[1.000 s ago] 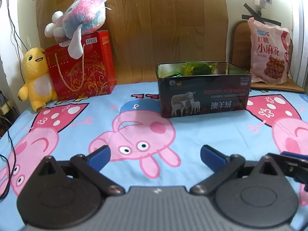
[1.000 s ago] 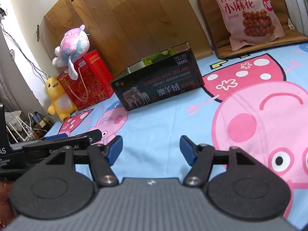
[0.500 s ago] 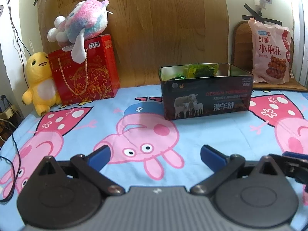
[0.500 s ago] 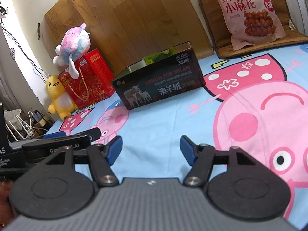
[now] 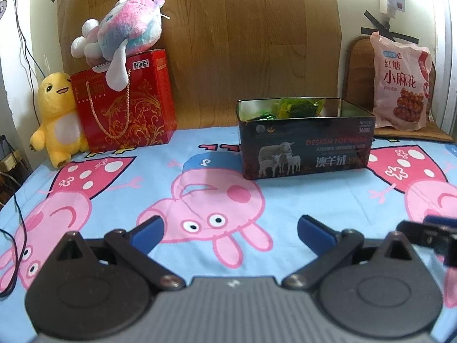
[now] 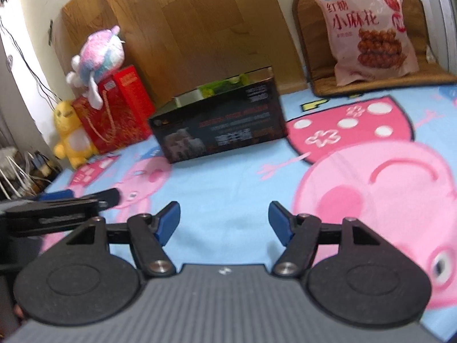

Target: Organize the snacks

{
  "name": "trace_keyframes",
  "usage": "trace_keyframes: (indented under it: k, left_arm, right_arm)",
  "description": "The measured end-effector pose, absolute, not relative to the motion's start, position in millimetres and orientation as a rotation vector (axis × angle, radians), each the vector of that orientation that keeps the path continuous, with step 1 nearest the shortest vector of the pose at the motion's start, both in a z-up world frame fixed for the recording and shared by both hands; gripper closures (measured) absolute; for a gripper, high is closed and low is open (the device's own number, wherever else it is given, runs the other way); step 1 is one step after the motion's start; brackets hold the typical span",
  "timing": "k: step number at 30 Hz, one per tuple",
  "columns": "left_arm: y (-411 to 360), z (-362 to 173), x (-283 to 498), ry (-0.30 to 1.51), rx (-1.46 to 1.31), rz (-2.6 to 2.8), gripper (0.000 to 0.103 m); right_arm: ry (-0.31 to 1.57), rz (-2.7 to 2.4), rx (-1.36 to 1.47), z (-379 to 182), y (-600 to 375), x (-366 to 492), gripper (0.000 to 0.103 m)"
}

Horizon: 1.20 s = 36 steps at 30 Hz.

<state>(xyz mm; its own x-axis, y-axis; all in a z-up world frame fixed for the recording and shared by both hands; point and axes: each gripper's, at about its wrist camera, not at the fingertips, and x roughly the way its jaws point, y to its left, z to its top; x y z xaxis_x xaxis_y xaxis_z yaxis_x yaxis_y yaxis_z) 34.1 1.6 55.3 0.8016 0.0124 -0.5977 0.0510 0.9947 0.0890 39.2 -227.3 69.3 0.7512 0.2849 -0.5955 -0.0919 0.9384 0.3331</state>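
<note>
A dark open tin box with sheep printed on its side stands on the cartoon-pig sheet, with green snack packets inside. It also shows in the right wrist view. A large pink snack bag leans on a brown cushion at the back right and shows in the right wrist view. My left gripper is open and empty, low over the sheet, well short of the box. My right gripper is open and empty, to the right of the left one.
A red gift bag with a pastel plush toy on top and a yellow plush stand at the back left. A wooden board leans on the wall behind. Cables hang at the left edge.
Both grippers have drawn back and lifted a little, so the box sits lower and farther in the views. The right wrist view is now blurred from motion. Both jaws stay open.
</note>
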Motion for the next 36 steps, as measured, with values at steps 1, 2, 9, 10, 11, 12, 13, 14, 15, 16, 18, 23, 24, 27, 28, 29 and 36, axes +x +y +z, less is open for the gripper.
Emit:
trace_keyframes:
  k: [1, 2, 9, 10, 11, 12, 13, 14, 15, 16, 18, 23, 24, 27, 28, 29, 36]
  left_arm:
    - [2.0, 54.9, 34.2, 0.641, 0.102, -0.020, 0.000]
    - [2.5, 54.5, 34.8, 0.642, 0.102, -0.020, 0.000]
    - [5.1, 63.0, 43.8, 0.630, 0.085, -0.011, 0.000]
    - [5.8, 65.0, 44.2, 0.620, 0.084, -0.004, 0.000]
    - [6.8, 67.1, 45.6, 0.611, 0.085, 0.004, 0.000]
    - [7.8, 69.0, 47.3, 0.605, 0.087, 0.016, 0.000]
    - [9.0, 70.4, 49.3, 0.605, 0.087, 0.027, 0.000]
    - [10.2, 71.7, 50.9, 0.607, 0.082, 0.035, 0.000]
    - [12.3, 72.9, 51.9, 0.610, 0.070, 0.037, 0.000]
    - [13.8, 73.5, 51.6, 0.614, 0.059, 0.034, 0.000]
    - [16.4, 73.9, 50.8, 0.624, 0.042, 0.026, 0.000]
    - [15.3, 73.6, 44.3, 0.621, 0.035, 0.022, 0.000]
    - [14.2, 73.8, 43.4, 0.619, 0.035, 0.026, 0.000]
    - [11.5, 75.0, 42.6, 0.616, 0.034, 0.031, 0.000]
    - [10.4, 75.4, 42.1, 0.613, 0.037, 0.030, 0.000]
    - [9.1, 75.6, 41.3, 0.609, 0.044, 0.030, 0.000]
    - [4.2, 76.7, 35.5, 0.584, 0.093, 0.025, 0.000]
  right_arm:
    - [0.691, 0.192, 0.259, 70.1, -230.9, 42.2, 0.032]
    - [0.688, 0.172, 0.224, 71.2, -234.9, 46.1, 0.032]
    - [0.689, -0.010, 0.228, 87.7, -274.3, 95.3, 0.032]
    - [0.678, 0.015, 0.263, 91.7, -274.0, 95.6, 0.032]
    - [0.664, 0.043, 0.275, 95.4, -268.8, 93.4, 0.032]
    - [0.653, 0.066, 0.271, 97.3, -260.4, 89.5, 0.030]
    - [0.650, 0.097, 0.269, 97.7, -251.0, 85.5, 0.029]
    - [0.656, 0.135, 0.276, 95.9, -241.2, 80.8, 0.027]
    - [0.665, 0.171, 0.290, 93.4, -232.4, 76.1, 0.027]
    - [0.676, 0.205, 0.309, 89.9, -224.6, 69.8, 0.027]
    - [0.695, 0.253, 0.342, 84.3, -214.1, 59.2, 0.027]
    - [0.699, 0.302, 0.325, 81.6, -194.4, 36.6, 0.027]
    - [0.693, 0.304, 0.318, 82.6, -193.1, 34.0, 0.027]
    - [0.679, 0.313, 0.307, 88.2, -192.3, 32.4, 0.027]
    - [0.675, 0.314, 0.306, 88.3, -192.4, 33.2, 0.027]
    - [0.672, 0.314, 0.305, 89.0, -192.6, 32.9, 0.027]
    - [0.676, 0.311, 0.320, 86.5, -192.1, 31.0, 0.027]
